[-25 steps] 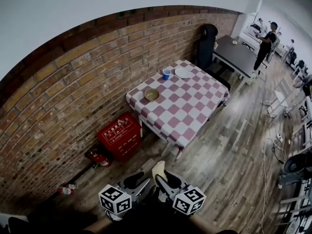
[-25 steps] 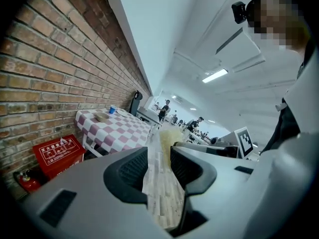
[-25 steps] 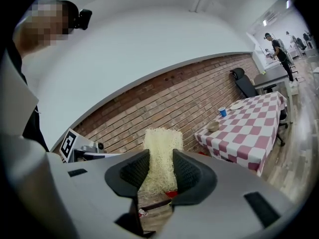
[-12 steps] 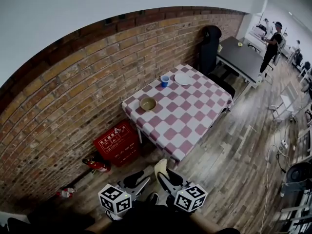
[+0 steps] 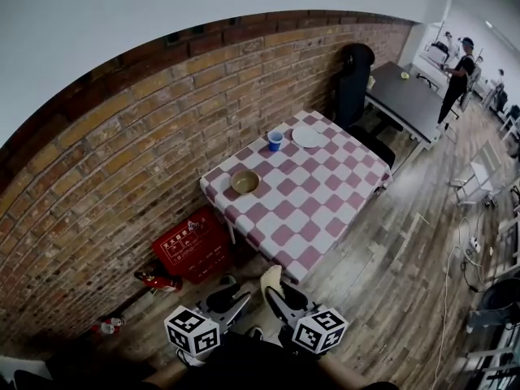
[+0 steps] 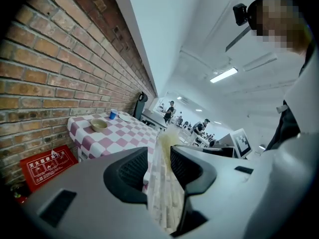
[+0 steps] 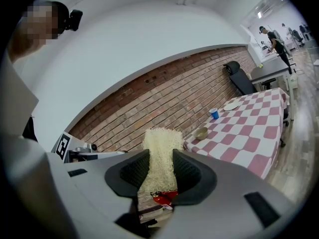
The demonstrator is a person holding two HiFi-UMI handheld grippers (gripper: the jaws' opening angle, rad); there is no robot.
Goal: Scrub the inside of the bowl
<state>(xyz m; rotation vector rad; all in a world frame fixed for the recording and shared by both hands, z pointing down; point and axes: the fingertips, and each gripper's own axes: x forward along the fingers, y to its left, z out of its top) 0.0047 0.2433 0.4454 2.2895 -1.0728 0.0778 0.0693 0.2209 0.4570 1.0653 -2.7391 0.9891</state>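
On the right gripper (image 7: pixel 160 157) the fingers clamp a pale loofah scrubber (image 7: pixel 161 137); on the left gripper (image 6: pixel 158 154) they stand apart, empty. The bowl (image 5: pixel 244 182) sits on the checkered bench (image 5: pixel 318 211) (brick-wall side), well apart from both.

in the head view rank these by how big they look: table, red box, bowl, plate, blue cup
1. table
2. red box
3. bowl and plate: they look about alike, and the plate sits farther off, so no ranking between them
4. blue cup
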